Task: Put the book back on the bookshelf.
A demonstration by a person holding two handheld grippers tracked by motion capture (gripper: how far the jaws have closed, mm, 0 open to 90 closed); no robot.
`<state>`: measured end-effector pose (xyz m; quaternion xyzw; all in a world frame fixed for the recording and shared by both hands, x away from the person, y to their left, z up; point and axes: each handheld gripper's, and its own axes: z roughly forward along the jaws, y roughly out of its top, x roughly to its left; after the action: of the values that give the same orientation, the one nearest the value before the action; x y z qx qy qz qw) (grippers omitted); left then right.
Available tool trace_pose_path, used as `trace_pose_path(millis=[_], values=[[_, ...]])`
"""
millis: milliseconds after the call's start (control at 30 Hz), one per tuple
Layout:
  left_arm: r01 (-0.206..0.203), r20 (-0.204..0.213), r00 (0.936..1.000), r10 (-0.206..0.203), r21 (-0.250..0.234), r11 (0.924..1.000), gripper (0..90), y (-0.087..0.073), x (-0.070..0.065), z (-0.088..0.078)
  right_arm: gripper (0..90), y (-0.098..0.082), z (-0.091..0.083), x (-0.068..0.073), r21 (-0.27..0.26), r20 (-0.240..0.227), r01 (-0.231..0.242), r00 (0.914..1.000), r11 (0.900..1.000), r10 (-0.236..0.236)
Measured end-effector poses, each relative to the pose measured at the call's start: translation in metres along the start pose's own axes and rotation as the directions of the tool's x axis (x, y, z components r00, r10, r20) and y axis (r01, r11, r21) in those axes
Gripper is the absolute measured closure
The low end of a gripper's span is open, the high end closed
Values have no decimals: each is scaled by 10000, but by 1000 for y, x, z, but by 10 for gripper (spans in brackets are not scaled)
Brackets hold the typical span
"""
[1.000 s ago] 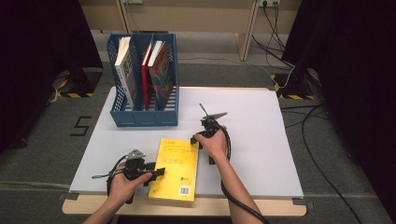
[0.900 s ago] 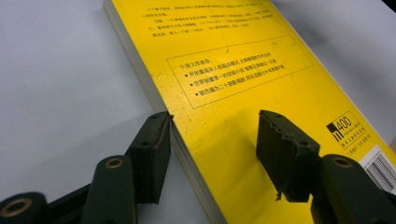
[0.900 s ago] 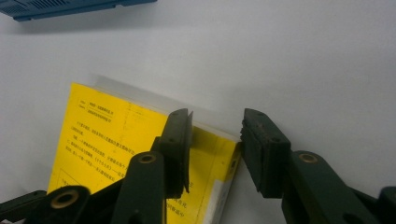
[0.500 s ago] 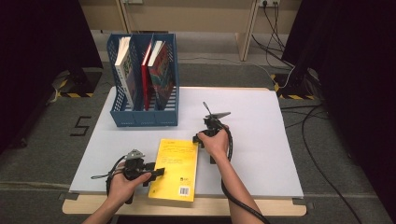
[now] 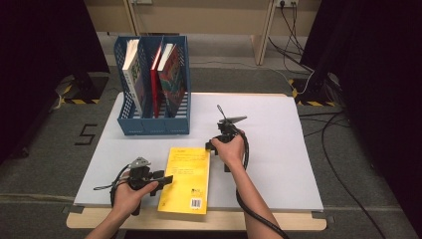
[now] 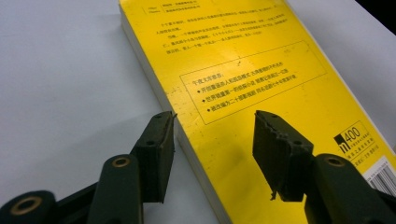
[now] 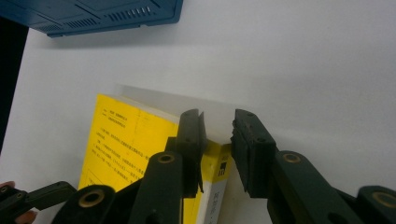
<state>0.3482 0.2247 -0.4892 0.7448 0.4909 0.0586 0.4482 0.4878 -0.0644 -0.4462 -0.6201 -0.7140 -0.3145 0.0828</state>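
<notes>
Yellow book [image 5: 185,179] lies flat, back cover up, at the near edge of the white desk [image 5: 278,149]. Left claw [image 6: 212,154] is at the book's left side, jaws wide apart, straddling the edge: one jaw over the desk, one above the cover, not gripping. Right claw [image 7: 218,149] is at the book's far right corner, jaws narrow but parted, around the spine corner. Blue file rack [image 5: 149,117] with three books stands at the far left.
</notes>
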Motion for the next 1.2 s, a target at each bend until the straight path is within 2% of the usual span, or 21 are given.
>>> trace_pose_path(millis=[100, 133, 333, 433, 567, 667, 733, 833, 1000, 1200], values=[[35, -36, 10000, -36, -49, 10000, 484, 2, 1, 0, 734, 1, -3, 1, -76, 20, -17, 10000, 10000, 17], [22, -32, 10000, -22, -84, 10000, 484, 3, 1, 0, 737, 4, -8, 3, -251, 144, 118, 9998, 9996, -115], [-114, -23, 9999, 114, -157, 9998, 487, 9, -2, 1, 741, 11, -22, 4, -687, 507, 167, 9986, 9975, -132], [-224, -3, 9997, 224, -108, 9997, 488, 12, -5, 5, 746, 17, -35, 4, -1043, 747, 206, 9971, 9943, -128], [-391, 117, 9992, 391, -59, 9992, 494, 21, -10, 18, 751, 24, -47, 9, -1458, 1111, 425, 9935, 9884, -263], [-470, 178, 9987, 469, 67, 9989, 503, 25, -12, 28, 754, 26, -54, 14, -1583, 1152, 511, 9928, 9861, -329], [-477, 182, 9987, 475, 115, 9988, 511, 26, -13, 30, 755, 26, -54, 16, -1611, 1167, 590, 9923, 9852, -404], [-599, -25, 9982, 600, 278, 9978, 529, 26, -13, 37, 761, 24, -54, 22, -1694, 1307, 756, 9900, 9826, -537], [-538, 24, 9986, 537, 354, 9979, 535, 25, -11, 39, 761, 23, -51, 23, -1665, 1475, 853, 9872, 9823, -607], [-477, 169, 9987, 471, 334, 9983, 552, 25, -10, 41, 760, 23, -51, 22, -1686, 1349, 875, 9887, 9818, -649]])
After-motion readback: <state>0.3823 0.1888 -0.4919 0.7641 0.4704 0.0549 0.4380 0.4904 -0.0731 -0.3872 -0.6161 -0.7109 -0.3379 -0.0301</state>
